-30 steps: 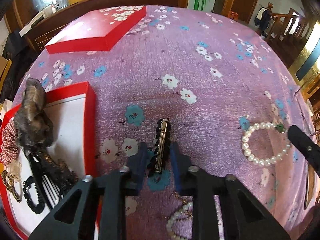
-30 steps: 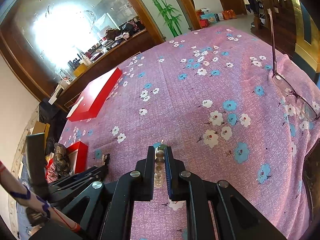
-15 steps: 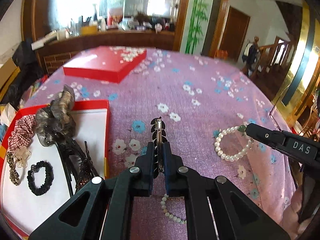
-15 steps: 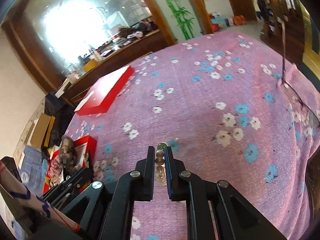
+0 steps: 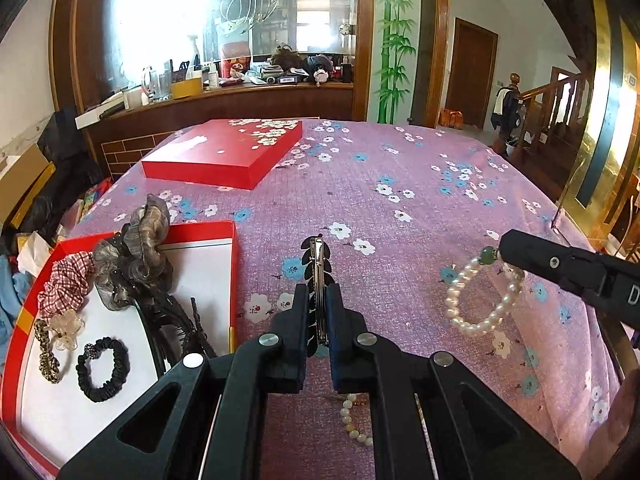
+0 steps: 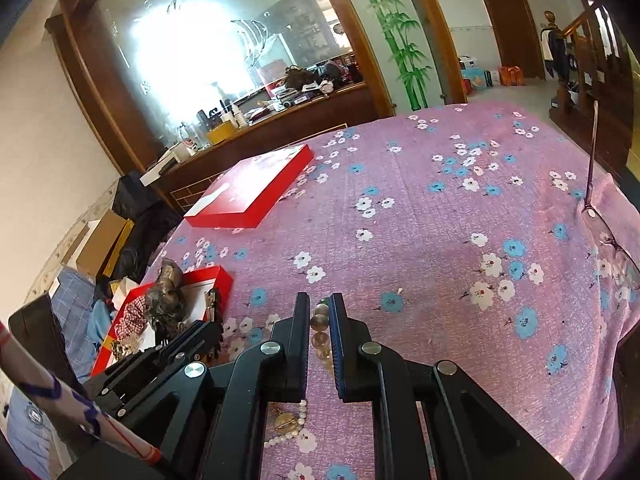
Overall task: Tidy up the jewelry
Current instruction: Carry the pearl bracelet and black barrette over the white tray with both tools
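Both grippers loaded, box waiting!
Left gripper (image 5: 318, 320) clamps the leaf hair clip (image 5: 318, 276); right gripper (image 6: 320, 334) pinches the pearl bracelet (image 5: 478, 296); open red box (image 5: 224, 226) sits left, likely their destination.

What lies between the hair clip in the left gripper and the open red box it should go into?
Nothing visible on the cloth between the hair clip, clamped in the left gripper, and the open red box. Inside, a dark hair comb lies by the near wall; the far white corner is bare.
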`<state>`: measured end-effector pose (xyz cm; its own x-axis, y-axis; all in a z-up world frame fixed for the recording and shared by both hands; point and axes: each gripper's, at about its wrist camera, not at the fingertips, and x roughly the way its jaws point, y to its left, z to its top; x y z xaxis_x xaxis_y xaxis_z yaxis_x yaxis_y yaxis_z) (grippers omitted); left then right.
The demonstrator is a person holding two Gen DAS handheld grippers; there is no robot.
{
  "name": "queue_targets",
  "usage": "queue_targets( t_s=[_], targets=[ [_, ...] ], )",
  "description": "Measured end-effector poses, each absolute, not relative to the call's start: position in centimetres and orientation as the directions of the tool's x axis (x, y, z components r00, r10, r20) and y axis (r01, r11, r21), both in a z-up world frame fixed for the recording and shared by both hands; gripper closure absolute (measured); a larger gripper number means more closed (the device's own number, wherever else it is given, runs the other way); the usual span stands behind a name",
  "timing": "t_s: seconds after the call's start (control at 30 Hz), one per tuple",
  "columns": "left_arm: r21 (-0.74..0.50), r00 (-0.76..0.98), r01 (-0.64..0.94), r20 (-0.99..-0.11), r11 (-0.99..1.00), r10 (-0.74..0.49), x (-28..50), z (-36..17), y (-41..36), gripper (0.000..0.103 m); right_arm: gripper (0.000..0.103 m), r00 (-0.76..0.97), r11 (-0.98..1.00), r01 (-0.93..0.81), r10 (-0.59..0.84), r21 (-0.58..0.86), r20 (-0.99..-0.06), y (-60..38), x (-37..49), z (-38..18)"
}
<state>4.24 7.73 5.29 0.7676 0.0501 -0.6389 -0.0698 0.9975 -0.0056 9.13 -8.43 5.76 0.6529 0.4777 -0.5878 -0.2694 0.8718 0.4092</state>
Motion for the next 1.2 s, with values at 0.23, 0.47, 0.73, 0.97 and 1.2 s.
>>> queue_targets(
  t_s=[0.23, 0.47, 0.73, 0.97, 1.2],
  targets=[
    [0.021, 0.781, -0.089, -0.619, 0.996, 0.083, 3.97, 5.46, 7.66, 0.095, 0.093, 0.653, 0.868, -0.288, 0.487, 0.404, -0.58, -8.0, 8.7, 5.88],
    [0.03, 0.781, -0.092, -0.618, 0.995, 0.091, 3.99, 5.36, 7.65, 0.095, 0.093, 0.651, 0.87, -0.287, 0.484, 0.4, -0.585, -7.87, 8.78, 5.78],
    [0.031, 0.781, -0.093, -0.617, 0.995, 0.092, 4.01, 5.38, 7.61, 0.095, 0.093, 0.651, 0.872, -0.296, 0.483, 0.39, -0.586, -7.54, 8.54, 5.69],
    [0.032, 0.784, -0.094, -0.613, 0.995, 0.094, 3.9, 5.49, 7.62, 0.095, 0.093, 0.652, 0.87, -0.301, 0.486, 0.39, -0.582, -7.64, 8.45, 5.77],
    [0.019, 0.792, -0.102, -0.604, 0.995, 0.093, 3.51, 6.02, 8.03, 0.095, 0.093, 0.668, 0.876, -0.303, 0.476, 0.376, -0.571, -7.35, 8.28, 6.26]
  ],
)
